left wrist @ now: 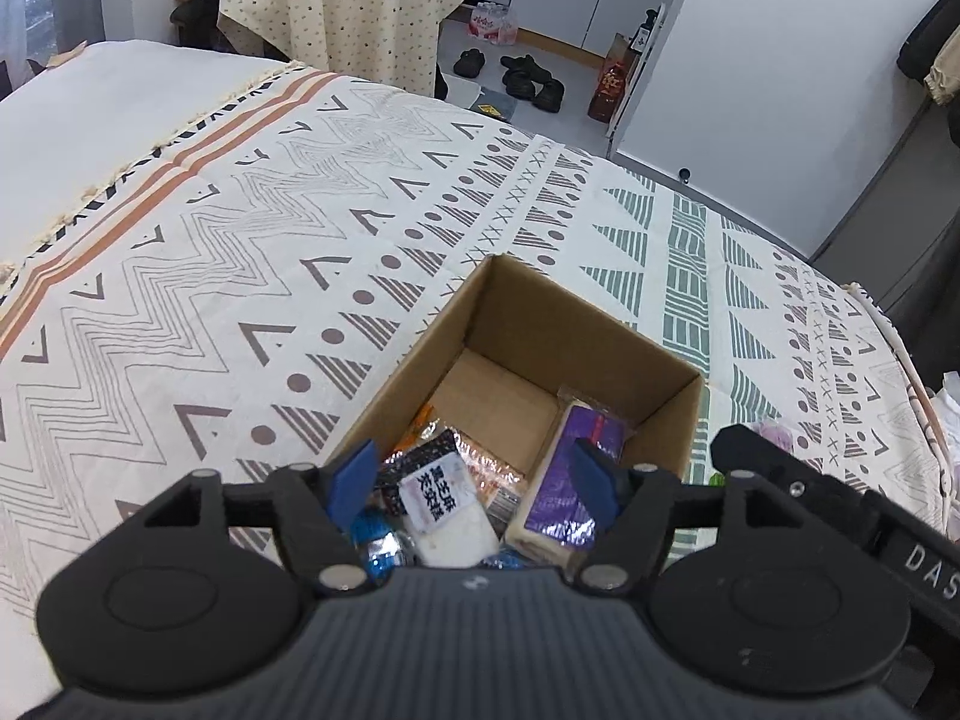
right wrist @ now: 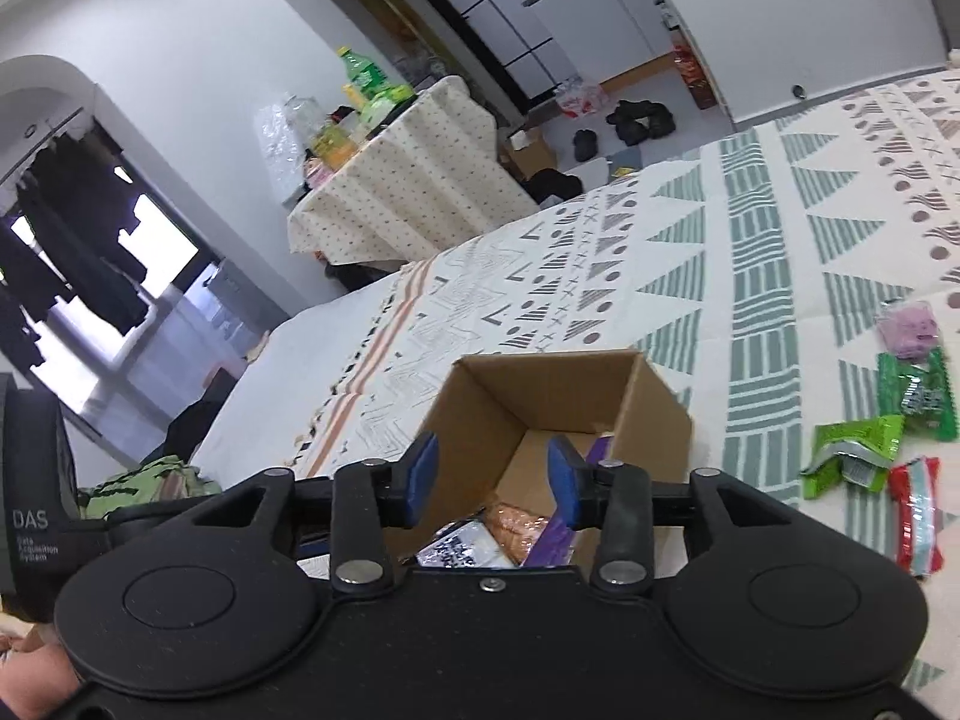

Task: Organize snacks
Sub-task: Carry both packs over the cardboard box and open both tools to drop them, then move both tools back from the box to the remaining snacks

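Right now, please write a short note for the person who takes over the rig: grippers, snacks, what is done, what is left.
Left gripper: open, empty, above the box.
Right gripper: open, empty, at the box too.
Done: purple pack, black-and-white pack and orange pack lie in the box.
Left: pink pack, two green packs and red pack on the cloth, beside the box.

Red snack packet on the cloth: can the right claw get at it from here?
Probably yes. The red snack packet lies bare on the cloth right of the cardboard box, nothing on it, and the right claw is open and empty.
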Available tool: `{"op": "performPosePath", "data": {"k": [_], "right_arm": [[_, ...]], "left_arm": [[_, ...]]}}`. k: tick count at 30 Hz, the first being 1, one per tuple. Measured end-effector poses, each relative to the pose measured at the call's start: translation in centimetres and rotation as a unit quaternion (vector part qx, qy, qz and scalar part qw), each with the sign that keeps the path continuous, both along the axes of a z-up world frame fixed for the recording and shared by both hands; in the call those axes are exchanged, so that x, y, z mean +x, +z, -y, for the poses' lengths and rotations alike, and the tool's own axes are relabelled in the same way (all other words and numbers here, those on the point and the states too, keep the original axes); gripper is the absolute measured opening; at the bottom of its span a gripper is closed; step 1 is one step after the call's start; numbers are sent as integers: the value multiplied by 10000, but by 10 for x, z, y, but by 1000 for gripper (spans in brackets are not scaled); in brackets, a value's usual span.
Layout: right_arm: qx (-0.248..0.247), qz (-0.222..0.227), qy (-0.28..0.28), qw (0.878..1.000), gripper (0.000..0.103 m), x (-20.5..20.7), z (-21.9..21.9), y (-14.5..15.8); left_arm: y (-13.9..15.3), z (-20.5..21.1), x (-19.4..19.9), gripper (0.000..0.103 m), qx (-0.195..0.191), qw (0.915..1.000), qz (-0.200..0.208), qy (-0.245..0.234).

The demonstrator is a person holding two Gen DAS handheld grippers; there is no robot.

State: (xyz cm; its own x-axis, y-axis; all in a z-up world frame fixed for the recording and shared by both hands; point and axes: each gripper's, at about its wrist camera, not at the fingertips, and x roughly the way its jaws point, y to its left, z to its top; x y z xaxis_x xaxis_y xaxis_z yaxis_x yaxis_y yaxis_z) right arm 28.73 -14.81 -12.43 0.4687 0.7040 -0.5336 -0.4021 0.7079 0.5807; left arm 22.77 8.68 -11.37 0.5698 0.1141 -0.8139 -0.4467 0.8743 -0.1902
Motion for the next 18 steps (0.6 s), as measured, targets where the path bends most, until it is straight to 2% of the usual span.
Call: {"op": "performPosePath", "data": {"k": [3,8,13,18], "right_arm": [[-135,-56,-116,9998,46,-1,8,4],[-266,-25,-122,9996,61,-10,24,12],[-387,-60,-112,9992,68,-15,37,13],[-383,-14,-136,9992,81,-18,48,21]], "left_arm": [[2,4,-4,76,-26,10000,-29,-14],[9,18,-9,78,19,9999,-96,-82],[20,28,-15,80,20,9999,-74,-91],[29,40,-21,84,87,9999,5,-112]]}}
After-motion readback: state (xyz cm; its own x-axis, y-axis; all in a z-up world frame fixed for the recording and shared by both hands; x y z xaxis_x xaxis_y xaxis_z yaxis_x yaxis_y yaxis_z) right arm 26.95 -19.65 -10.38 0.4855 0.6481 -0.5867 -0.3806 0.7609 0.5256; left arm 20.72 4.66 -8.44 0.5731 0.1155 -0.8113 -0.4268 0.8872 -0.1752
